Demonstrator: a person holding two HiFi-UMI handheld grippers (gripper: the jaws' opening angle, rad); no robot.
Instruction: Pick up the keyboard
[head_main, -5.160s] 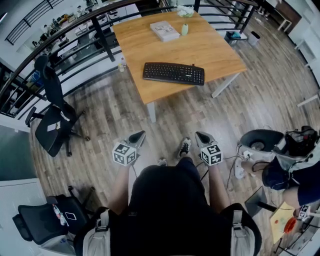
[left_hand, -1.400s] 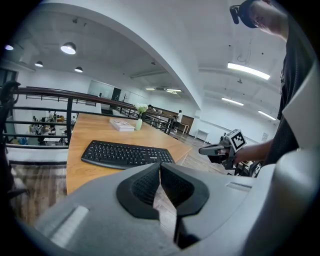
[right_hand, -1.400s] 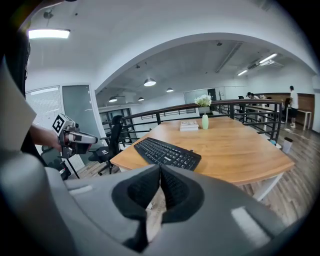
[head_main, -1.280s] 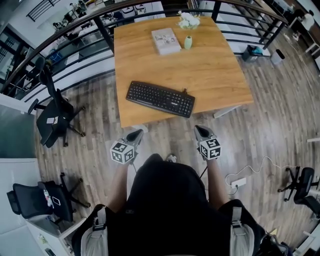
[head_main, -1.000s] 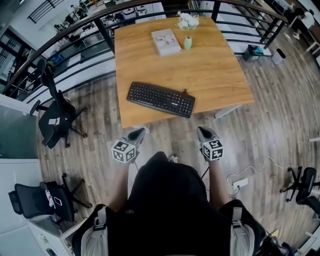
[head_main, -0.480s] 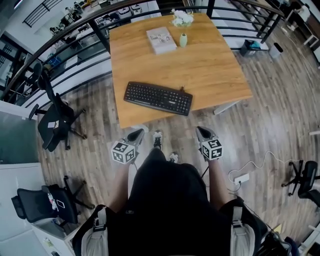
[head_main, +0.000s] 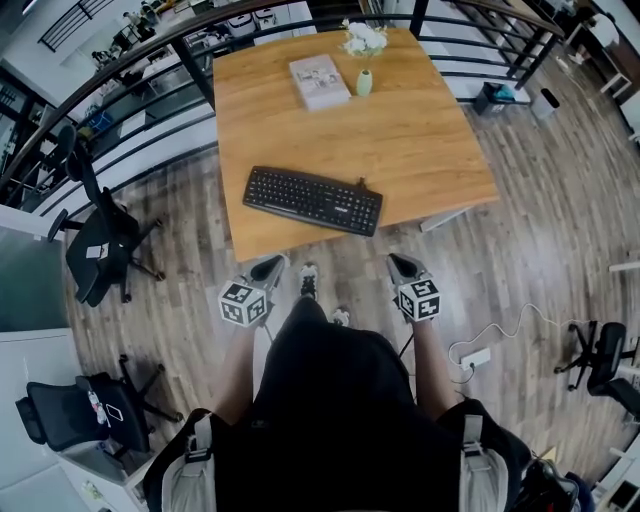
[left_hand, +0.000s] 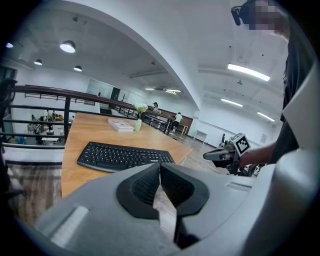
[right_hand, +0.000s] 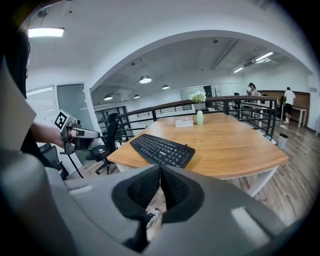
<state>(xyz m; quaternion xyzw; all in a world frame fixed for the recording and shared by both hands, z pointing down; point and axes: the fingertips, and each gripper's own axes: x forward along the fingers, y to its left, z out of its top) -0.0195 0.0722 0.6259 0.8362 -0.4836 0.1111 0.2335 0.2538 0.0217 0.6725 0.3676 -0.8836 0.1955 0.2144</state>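
The left gripper (left_hand: 160, 166), a grey two-jaw tool with black ribbed pads, has its jaws clenched together with nothing between them. The right gripper (right_hand: 160, 169), of the same build, is likewise pressed closed and empty.

In the head view both grippers sit near the centre of the frame, one on each side of the person's dark-clothed body. Each is held out on a forearm, tilted a little downward, and carries a white cube with black square markers. Their tips point toward the top of the frame, at the near edge of the table.

The black rectangular computer keyboard (head_main: 312, 200) lies flat on the light square wooden table (head_main: 430, 140), close to the table's lower edge and just above the grippers in the frame. It is turned slightly, so its right end sits lower. Neither gripper touches it. In each gripper view it shows just above the closed jaws, on the tabletop.

Higher on the table, near the top edge of the frame, are a pale flat book (head_main: 319, 80), a small green vase (head_main: 364, 82) and white flowers (head_main: 363, 38). A black metal railing (head_main: 120, 75) curves across the upper left. Two black office chairs (head_main: 95, 250) stand at the left on the grey-brown plank floor (head_main: 540, 230).
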